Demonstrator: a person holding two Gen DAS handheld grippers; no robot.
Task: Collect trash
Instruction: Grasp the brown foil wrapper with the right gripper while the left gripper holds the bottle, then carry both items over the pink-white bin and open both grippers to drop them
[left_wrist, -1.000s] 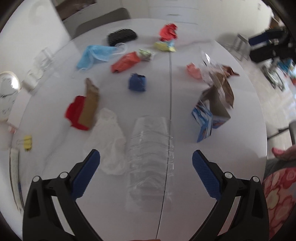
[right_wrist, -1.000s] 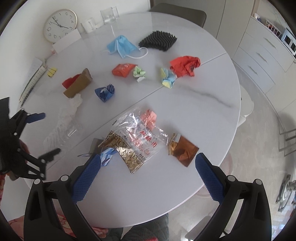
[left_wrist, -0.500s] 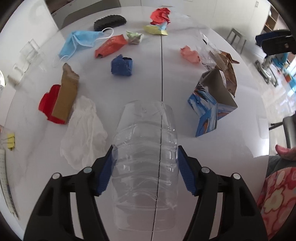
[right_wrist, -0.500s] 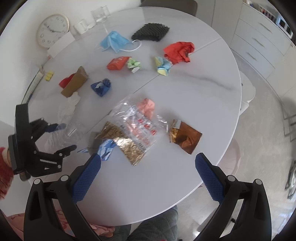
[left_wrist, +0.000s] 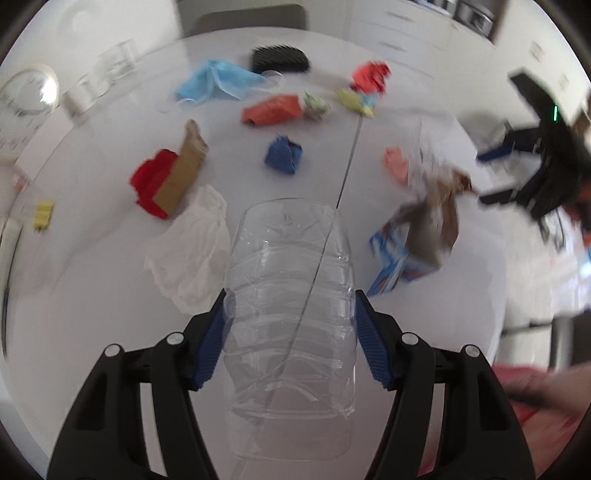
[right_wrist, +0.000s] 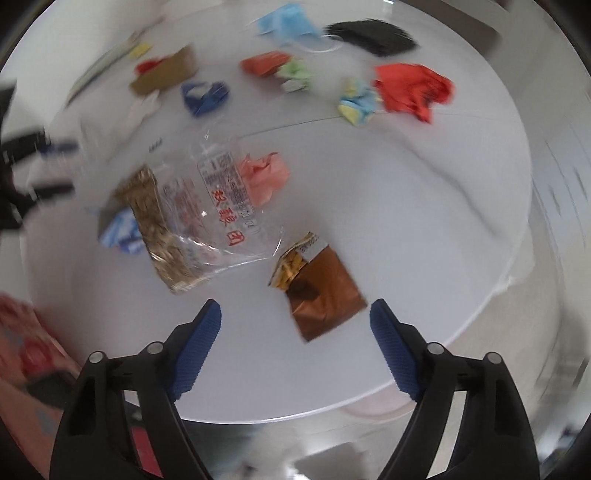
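My left gripper (left_wrist: 290, 332) is shut on a clear plastic bottle (left_wrist: 290, 295) and holds it above the white round table (left_wrist: 461, 317). My right gripper (right_wrist: 295, 332) is open and empty, just above a brown foil wrapper (right_wrist: 321, 288) near the table's front edge. Beside the wrapper lie a clear printed bag (right_wrist: 214, 206) and a crumpled pink paper (right_wrist: 264, 175). The right gripper also shows in the left wrist view (left_wrist: 532, 162), blurred, at the far right.
Scattered on the table: white tissue (left_wrist: 192, 251), red and brown card (left_wrist: 170, 177), blue paper ball (left_wrist: 282, 155), blue-white carton (left_wrist: 399, 254), blue face mask (left_wrist: 218, 83), black comb (left_wrist: 279, 59), red cloth (right_wrist: 413, 90), orange wrapper (right_wrist: 264, 62). A clock (left_wrist: 26, 96) stands far left.
My left gripper closed on the clear bottle and lifted it off the table. My right gripper swung down and closer to the brown foil wrapper; both views are motion-blurred.
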